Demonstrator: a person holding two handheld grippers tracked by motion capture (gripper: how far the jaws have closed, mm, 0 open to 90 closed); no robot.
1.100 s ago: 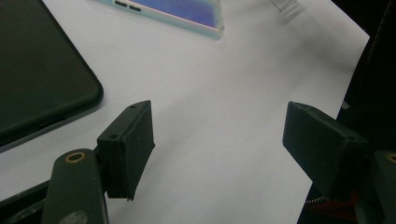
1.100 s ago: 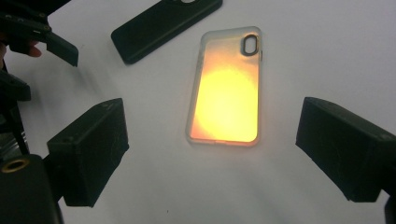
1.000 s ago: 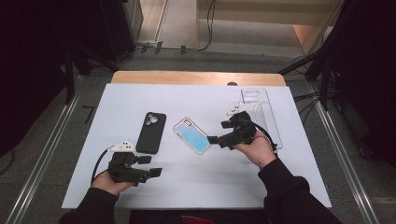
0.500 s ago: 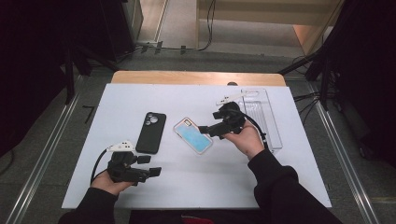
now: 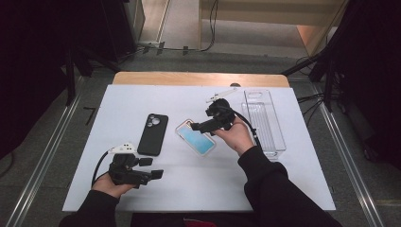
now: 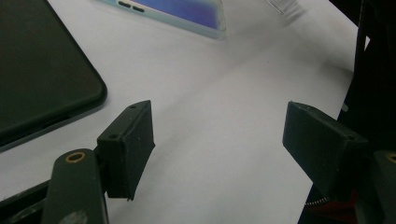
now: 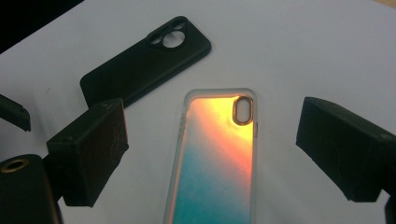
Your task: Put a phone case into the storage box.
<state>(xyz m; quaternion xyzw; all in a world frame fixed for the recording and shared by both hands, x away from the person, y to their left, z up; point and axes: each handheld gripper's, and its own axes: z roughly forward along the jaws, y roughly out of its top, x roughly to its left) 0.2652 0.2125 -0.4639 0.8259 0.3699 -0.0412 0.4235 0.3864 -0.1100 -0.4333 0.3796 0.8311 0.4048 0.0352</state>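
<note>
Right claw (image 5: 195, 126) hovered with its jaws standing wide apart and nothing between the pads, poised over the top end of the clear phone case (image 5: 196, 137), which lay flat near the middle of the white table (image 5: 283, 189). In the right gripper view the case (image 7: 219, 154) sat between the two jaws, its oval camera cutout at the end farther from the lens and its tinted back shading from orange to teal. Just beside it, not touching, lay the black phone case (image 5: 153, 134), also flat, and a clear plastic tray (image 5: 265, 124) stood to the right. Left claw (image 5: 150, 168) rested low at the near left, jaws likewise apart and empty.

The clear case looked light, thin and somewhat flexible, with a glossy face likely to slip; the raised side rims seemed the better hold, pinched across the narrow width. Its long axis ran diagonally in the high view, camera end toward the far left, bottom end toward the near right.
</note>
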